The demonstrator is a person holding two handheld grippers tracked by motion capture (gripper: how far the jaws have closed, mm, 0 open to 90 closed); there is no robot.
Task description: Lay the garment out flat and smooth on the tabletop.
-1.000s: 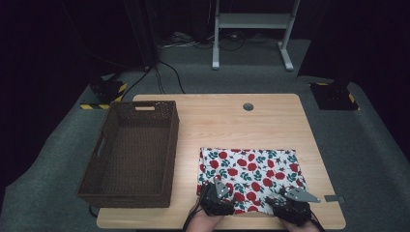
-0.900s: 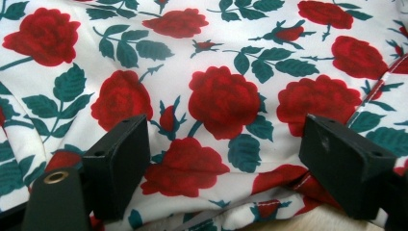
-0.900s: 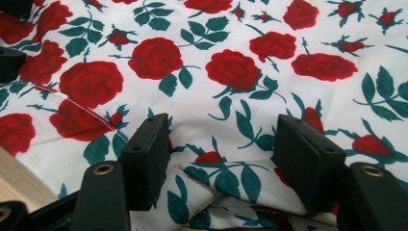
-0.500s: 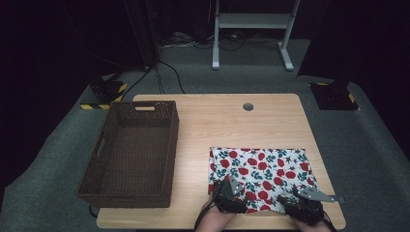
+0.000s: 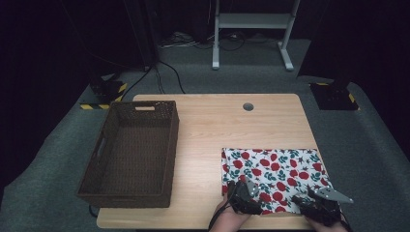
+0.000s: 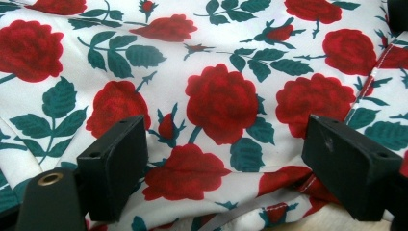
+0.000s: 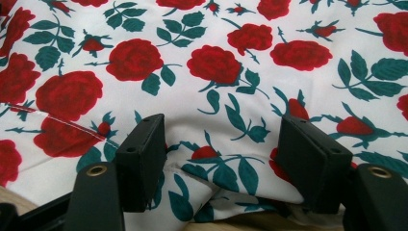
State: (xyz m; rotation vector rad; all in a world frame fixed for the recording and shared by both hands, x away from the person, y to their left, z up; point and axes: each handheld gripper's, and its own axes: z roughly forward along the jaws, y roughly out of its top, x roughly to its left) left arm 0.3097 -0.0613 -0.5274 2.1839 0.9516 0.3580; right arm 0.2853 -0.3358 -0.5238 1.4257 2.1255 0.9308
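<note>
a: where's the rose-print cloth [image 5: 273, 174] right now?

b: spread on the near right part of the tabletop [image 5: 212, 125], its near hem at the front edge. the wicker basket [image 5: 130, 152] stands well apart on the left, with nothing in it as far as i can see.

a: and the tools?

b: both are down at the near hem. the left tool [image 5: 243, 198] is at the cloth's near left corner, the right tool [image 5: 319, 205] at the near right corner. in the left gripper view the left tool [image 6: 221, 168] has its jaws wide apart, a bunched fold of fabric lying between them, not pinched. in the right gripper view the right tool [image 7: 221, 173] is the same: jaws spread, a rumpled layer of hem between them, nothing clamped.

a: so which step is this?

b: i'd judge it's the start of a fold or a lift: both tools are lined up on the near edge, ready to take it. the layered hem suggests the cloth is already doubled once, though i can't be sure.

a: what does the next move need?

b: close each tool on the hem, catching every layer at once, not just the top one. then raise both corners evenly, so the fabric doesn't skew or slide off the front edge.
</note>
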